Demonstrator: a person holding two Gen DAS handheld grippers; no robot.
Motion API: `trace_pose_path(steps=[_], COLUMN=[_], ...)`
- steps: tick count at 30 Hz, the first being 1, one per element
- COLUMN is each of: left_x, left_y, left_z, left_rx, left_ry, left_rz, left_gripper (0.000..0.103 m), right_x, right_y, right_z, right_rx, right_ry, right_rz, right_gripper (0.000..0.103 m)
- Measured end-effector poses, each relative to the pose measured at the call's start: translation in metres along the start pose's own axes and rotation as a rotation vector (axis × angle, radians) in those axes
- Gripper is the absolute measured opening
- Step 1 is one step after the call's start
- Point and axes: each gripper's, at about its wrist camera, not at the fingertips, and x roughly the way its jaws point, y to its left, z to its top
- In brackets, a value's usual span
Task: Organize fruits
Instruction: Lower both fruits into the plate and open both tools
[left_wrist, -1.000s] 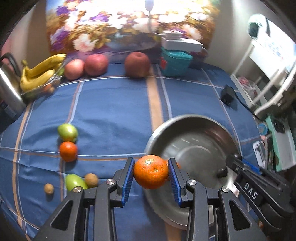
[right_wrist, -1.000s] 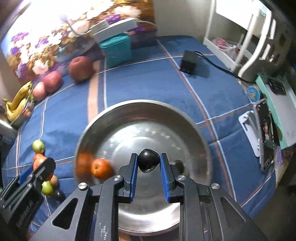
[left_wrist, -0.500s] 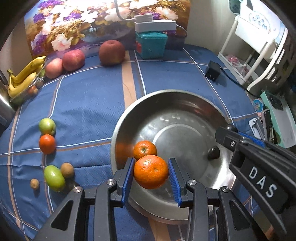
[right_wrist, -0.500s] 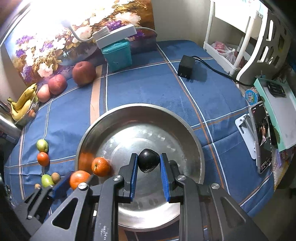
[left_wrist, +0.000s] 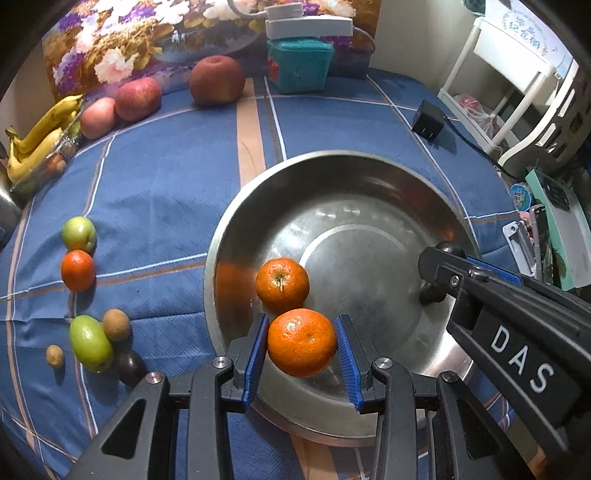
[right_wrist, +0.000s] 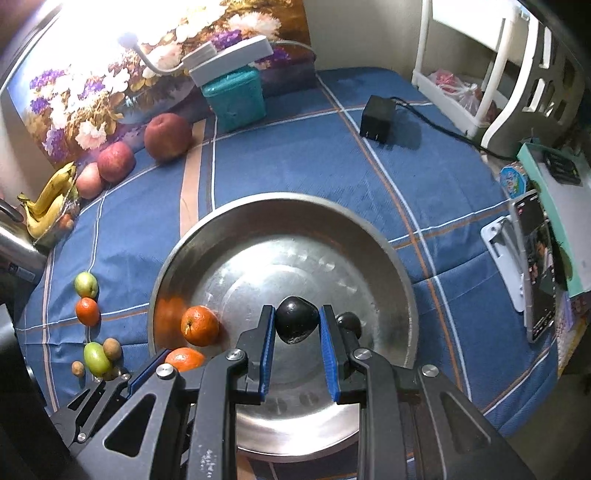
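At the far left edge, bananas (left_wrist: 35, 144) lie against the wall, with a pale apple (left_wrist: 98, 117), a red apple (left_wrist: 138, 98) and a darker red apple (left_wrist: 217, 85) in a row along the back of the counter (left_wrist: 159, 192), which carries a blue checked cloth. Nearer the front left, a green fruit (left_wrist: 78, 233) sits touching a small orange (left_wrist: 77, 269) just below it; further forward, an oblong green fruit (left_wrist: 90, 342) lies against a brown kiwi-like fruit (left_wrist: 116, 324), with a smaller brown fruit (left_wrist: 54, 356) just to its left and a dark fruit (left_wrist: 130, 364) partly hidden at its right. Centre: a steel bowl (left_wrist: 369, 177) rests on the cloth and holds one loose orange (left_wrist: 282, 284) at its left inner wall. The left claw (left_wrist: 301, 354) is pinching a second orange (left_wrist: 301, 341) between its blue pads, above the near left rim of the bowl and just in front of the loose one. A teal box (left_wrist: 299, 65) stands at the back behind the bowl, a black adapter (left_wrist: 428, 120) with a cord to its right. The right claw (right_wrist: 297, 338) is pinching a dark round fruit (right_wrist: 296, 319) over the bowl's interior; a second dark fruit (right_wrist: 349, 323) lies in the bowl just beside the right pad. At the far right, a phone (right_wrist: 537, 266) on a white stand sits at the counter's edge.
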Motion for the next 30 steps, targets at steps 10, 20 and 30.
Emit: trace_pose_path(steps=[10,20,30], left_x=[0.012,0.016,0.015], left_y=[0.002,0.005,0.007], left_z=[-0.004,-0.004,-0.002], left_rx=[-0.026,-0.046,-0.055], left_ry=[0.043,0.059,0.067], left_rz=[-0.019,-0.025,-0.035], left_gripper=[0.040,0.040,0.041], right_x=[0.018,0.032,0.039], right_y=[0.002,0.002,-0.005], right_z=[-0.004,-0.004,0.001], right_rx=[-0.007,-0.023,-0.015], right_ry=[0.055,0.101,0.133], right_rz=[-0.017,-0.028,-0.031], right_gripper=[0.025,0.025,0.025])
